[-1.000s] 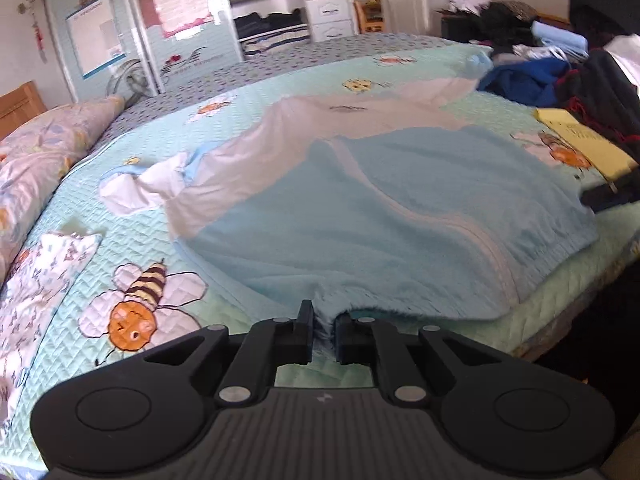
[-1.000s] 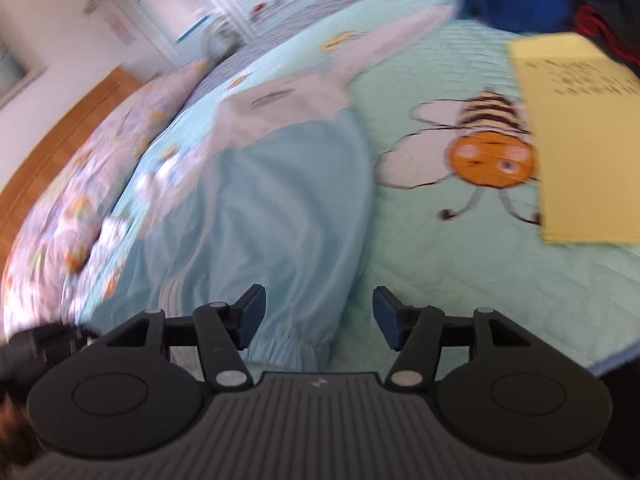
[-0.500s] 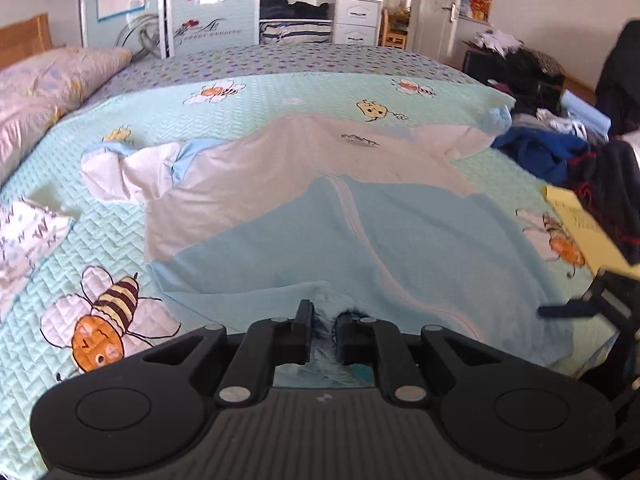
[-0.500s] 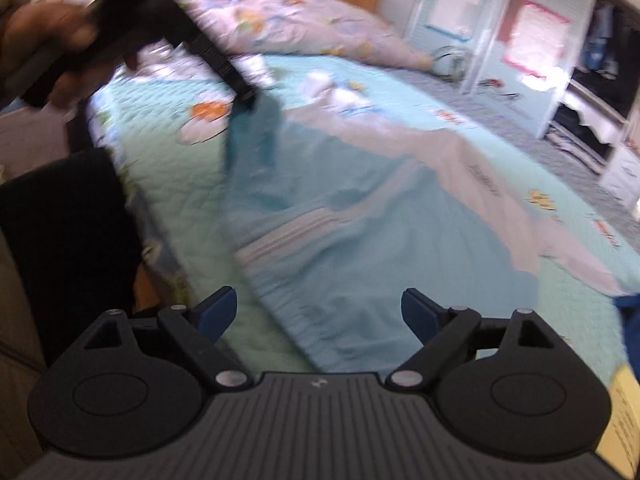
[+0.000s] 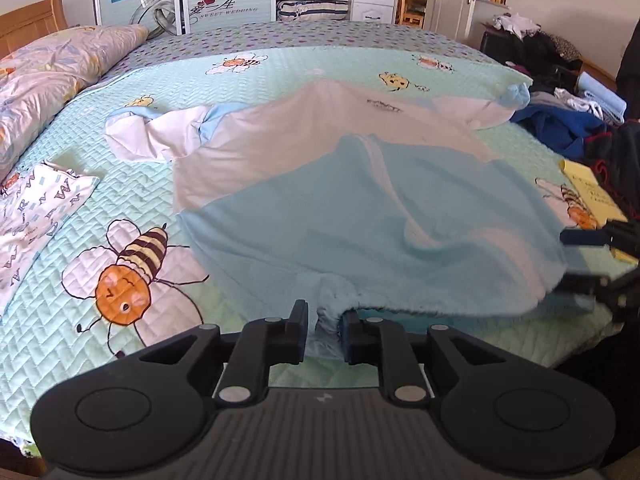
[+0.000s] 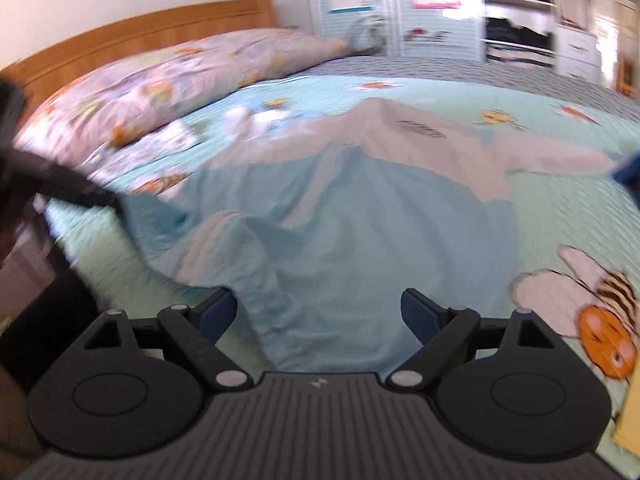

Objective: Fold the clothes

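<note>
Blue fleece hem bunches between your left gripper [image 5: 323,334], jaws just easing apart around it, while the garment [image 5: 360,216] sprawls mid-frame on the bee-print bedspread [image 5: 248,80]. Your right gripper [image 6: 318,312] gapes empty over the hem (blurred). Loosen further and the hem may slip, collapsing the fold.

Soft matt fleece garment [image 5: 352,216] on a quilted cloth bedspread [image 5: 168,80], with a glossy wooden headboard [image 6: 152,36]
</note>
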`<action>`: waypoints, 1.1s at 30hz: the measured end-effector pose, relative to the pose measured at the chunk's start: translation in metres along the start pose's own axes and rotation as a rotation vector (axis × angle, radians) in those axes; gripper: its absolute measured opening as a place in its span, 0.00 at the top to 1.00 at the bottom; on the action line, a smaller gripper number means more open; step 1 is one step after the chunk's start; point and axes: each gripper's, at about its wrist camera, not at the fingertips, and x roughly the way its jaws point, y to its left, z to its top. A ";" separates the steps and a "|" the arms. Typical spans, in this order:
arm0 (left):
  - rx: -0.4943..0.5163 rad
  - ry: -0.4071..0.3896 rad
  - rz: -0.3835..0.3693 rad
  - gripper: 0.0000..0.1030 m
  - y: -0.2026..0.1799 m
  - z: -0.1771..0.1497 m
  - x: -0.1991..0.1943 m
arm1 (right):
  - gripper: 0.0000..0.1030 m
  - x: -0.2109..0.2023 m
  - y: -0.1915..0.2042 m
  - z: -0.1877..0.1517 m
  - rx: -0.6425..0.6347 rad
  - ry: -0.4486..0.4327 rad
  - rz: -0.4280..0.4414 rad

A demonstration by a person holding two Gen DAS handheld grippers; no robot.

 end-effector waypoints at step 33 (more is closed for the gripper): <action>-0.135 0.035 0.056 0.21 0.063 -0.058 -0.040 | 0.12 -0.028 -0.063 0.002 0.241 0.111 0.251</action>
